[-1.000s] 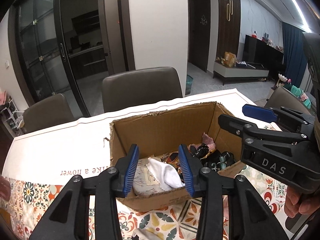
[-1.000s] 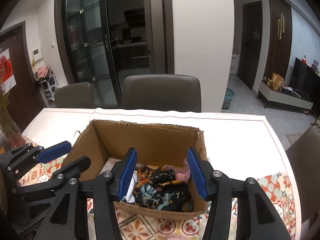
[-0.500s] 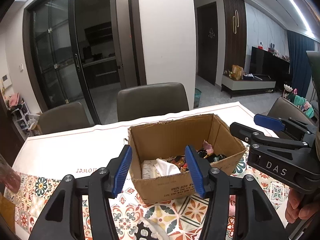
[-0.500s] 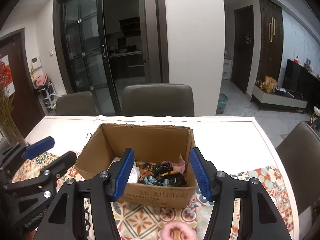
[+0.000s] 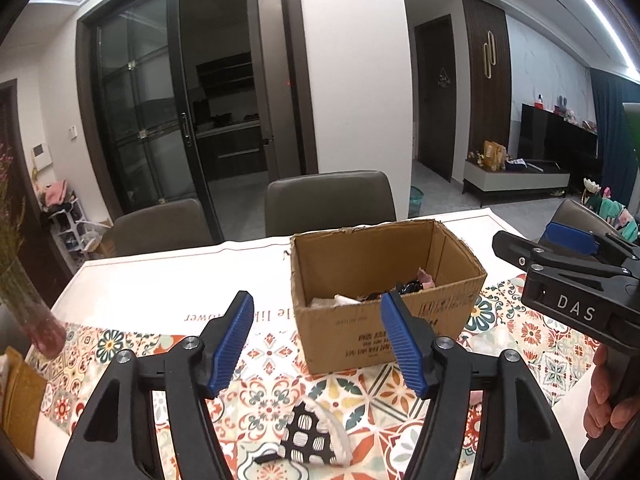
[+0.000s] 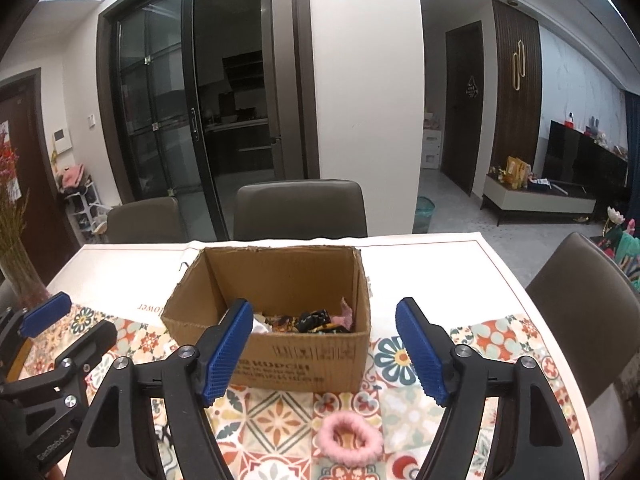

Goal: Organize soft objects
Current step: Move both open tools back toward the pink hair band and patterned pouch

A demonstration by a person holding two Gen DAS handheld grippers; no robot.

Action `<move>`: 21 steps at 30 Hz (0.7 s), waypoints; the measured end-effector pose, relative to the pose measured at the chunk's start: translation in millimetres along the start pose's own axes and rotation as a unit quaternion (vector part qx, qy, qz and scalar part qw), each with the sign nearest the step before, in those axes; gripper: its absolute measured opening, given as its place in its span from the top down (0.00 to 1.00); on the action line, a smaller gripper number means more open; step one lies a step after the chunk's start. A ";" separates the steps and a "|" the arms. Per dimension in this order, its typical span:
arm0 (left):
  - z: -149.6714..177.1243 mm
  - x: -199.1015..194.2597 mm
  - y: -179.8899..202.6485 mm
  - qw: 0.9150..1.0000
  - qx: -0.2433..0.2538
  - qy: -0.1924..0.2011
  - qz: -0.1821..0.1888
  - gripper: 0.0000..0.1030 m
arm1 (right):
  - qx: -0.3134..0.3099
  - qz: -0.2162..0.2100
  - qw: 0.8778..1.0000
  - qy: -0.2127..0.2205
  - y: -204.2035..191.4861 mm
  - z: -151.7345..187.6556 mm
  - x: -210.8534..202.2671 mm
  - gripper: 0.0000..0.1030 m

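Right wrist: fluffy pink scrunchie [image 6: 349, 439], seemingly ring-shaped.

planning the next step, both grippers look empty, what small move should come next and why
Probably lower the right gripper onto the pink scrunchie. It lies loose on the patterned cloth in front of the cardboard box, just below the open jaws. The box already holds other soft things, so it likely belongs there too. The left gripper is open above a black and white cloth.
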State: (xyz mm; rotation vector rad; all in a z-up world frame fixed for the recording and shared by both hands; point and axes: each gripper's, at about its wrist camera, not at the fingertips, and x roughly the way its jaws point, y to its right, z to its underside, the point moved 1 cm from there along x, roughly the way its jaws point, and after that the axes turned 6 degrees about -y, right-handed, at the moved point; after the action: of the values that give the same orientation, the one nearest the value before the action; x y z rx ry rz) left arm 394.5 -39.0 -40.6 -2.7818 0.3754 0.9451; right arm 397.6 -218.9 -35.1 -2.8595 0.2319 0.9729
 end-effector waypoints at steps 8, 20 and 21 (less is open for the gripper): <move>27.6 -19.6 -4.8 1.000 -0.018 -0.002 -0.013 0.32 | 0.009 -0.006 1.000 0.006 -0.3 19.4 -14.0 0.23; 67.7 -38.4 -1.3 0.999 -0.040 -0.008 -0.035 0.28 | 0.011 -0.009 1.000 -0.006 -1.9 52.8 -23.8 0.21; 67.9 -38.1 -2.4 0.998 -0.043 -0.012 -0.036 0.28 | 0.011 -0.012 1.000 -0.011 -1.7 55.9 -23.2 0.21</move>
State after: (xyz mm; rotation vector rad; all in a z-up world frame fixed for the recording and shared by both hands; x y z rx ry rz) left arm 327.1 -13.0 -69.9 -2.8367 0.2359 0.9985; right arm 346.5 -206.1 -64.8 -2.8227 0.2035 0.9906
